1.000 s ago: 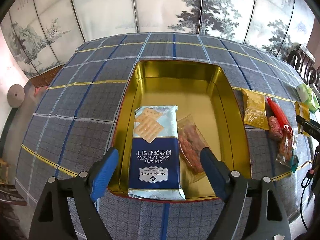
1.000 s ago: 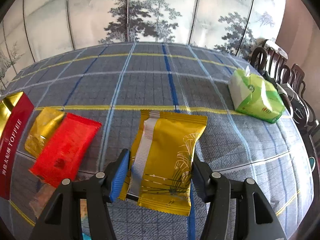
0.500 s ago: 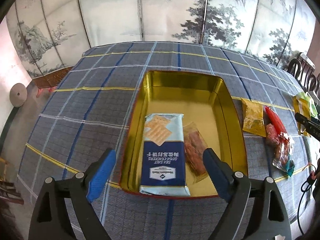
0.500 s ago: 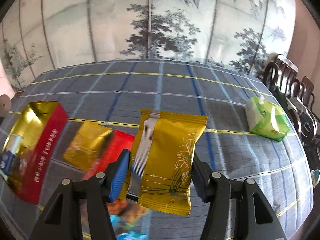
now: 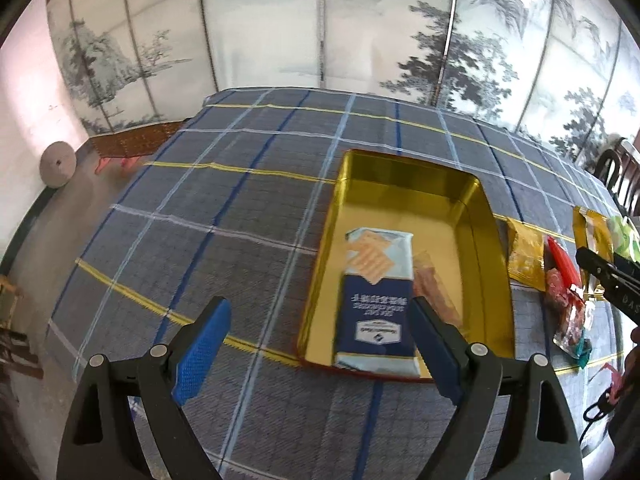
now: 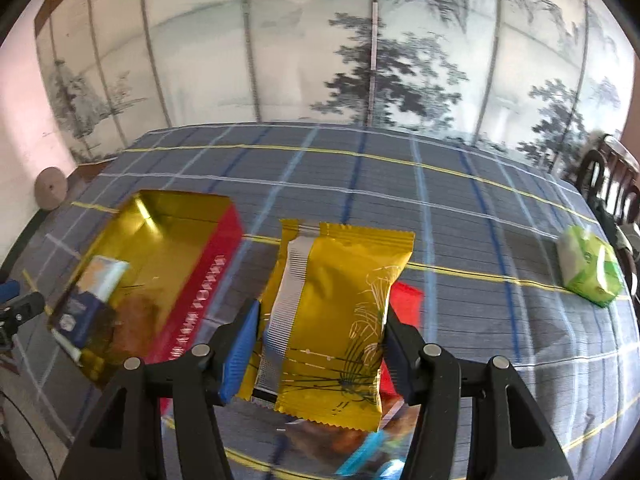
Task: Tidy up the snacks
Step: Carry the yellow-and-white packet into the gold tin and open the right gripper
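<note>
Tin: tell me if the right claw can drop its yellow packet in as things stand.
Probably yes. The tin is open-topped with bare floor at the far end, and nothing stands between it and the right claw gripping the yellow packet.

Left gripper [image 5: 316,332]: jaws have just been opening and stand wide apart, blue pads bare, nothing between them, above the plaid tablecloth [image 5: 224,216]. Gold tin [image 5: 494,264], red-edged, sits open on the cloth just beyond the right finger. Inside it: a blue-and-silver cracker pack [image 5: 376,296] lying lengthwise at the near end, a clear packet of reddish snacks [image 5: 438,292] just beside it on the right. Far half of the tin bare. Right of the tin, on the cloth: a small yellow packet [image 5: 525,256], a red packet [image 5: 564,260], a clear bag of mixed snacks [image 5: 572,320]. Right gripper [image 5: 608,276] enters at the right edge, a gold pouch [image 5: 592,236] at its tip. Painted folding screen [image 5: 320,24] stands behind the table.
</note>
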`<control>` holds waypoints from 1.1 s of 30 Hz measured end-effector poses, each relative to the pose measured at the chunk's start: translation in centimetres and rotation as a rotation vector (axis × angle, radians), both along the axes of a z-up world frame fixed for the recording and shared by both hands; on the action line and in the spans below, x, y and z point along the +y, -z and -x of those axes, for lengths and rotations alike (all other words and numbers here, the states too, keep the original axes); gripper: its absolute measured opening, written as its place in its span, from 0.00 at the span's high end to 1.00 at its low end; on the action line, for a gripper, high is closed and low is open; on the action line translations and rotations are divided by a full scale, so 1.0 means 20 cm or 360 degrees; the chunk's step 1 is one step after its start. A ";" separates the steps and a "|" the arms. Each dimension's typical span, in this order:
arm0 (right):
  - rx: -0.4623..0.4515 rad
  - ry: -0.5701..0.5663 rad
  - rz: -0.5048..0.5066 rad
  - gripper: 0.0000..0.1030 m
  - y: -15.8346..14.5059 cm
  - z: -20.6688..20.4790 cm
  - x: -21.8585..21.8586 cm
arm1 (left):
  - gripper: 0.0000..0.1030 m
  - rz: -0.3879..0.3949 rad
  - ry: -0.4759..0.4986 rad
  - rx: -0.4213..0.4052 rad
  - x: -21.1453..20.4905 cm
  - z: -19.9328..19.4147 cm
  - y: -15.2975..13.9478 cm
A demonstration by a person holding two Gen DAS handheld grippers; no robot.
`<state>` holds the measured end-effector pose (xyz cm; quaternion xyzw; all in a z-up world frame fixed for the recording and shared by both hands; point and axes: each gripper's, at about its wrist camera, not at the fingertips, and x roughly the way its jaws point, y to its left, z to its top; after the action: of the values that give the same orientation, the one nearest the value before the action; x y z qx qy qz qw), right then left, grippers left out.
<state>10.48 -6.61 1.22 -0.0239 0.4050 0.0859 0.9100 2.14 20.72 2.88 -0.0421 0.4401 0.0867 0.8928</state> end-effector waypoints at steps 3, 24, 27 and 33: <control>0.0006 -0.0049 -0.0019 0.43 0.00 0.01 0.09 | 0.15 -0.0009 -0.0041 0.0005 0.03 0.02 0.00; 0.0067 -0.0367 -0.0029 0.43 0.04 0.06 0.64 | 0.15 -0.0001 -0.0218 0.0024 0.24 0.14 0.03; 0.0079 -0.0398 -0.0007 0.43 0.06 0.06 0.69 | 0.15 -0.0017 -0.0232 0.0030 0.26 0.15 0.03; 0.0110 -0.0424 0.0032 0.43 0.12 0.03 0.76 | 0.15 -0.0025 -0.0254 0.0046 0.30 0.18 0.04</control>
<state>9.87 8.54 -1.11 -0.0836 0.4303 0.2027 0.8757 -1.44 26.66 2.03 -0.0687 0.4474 0.1617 0.8769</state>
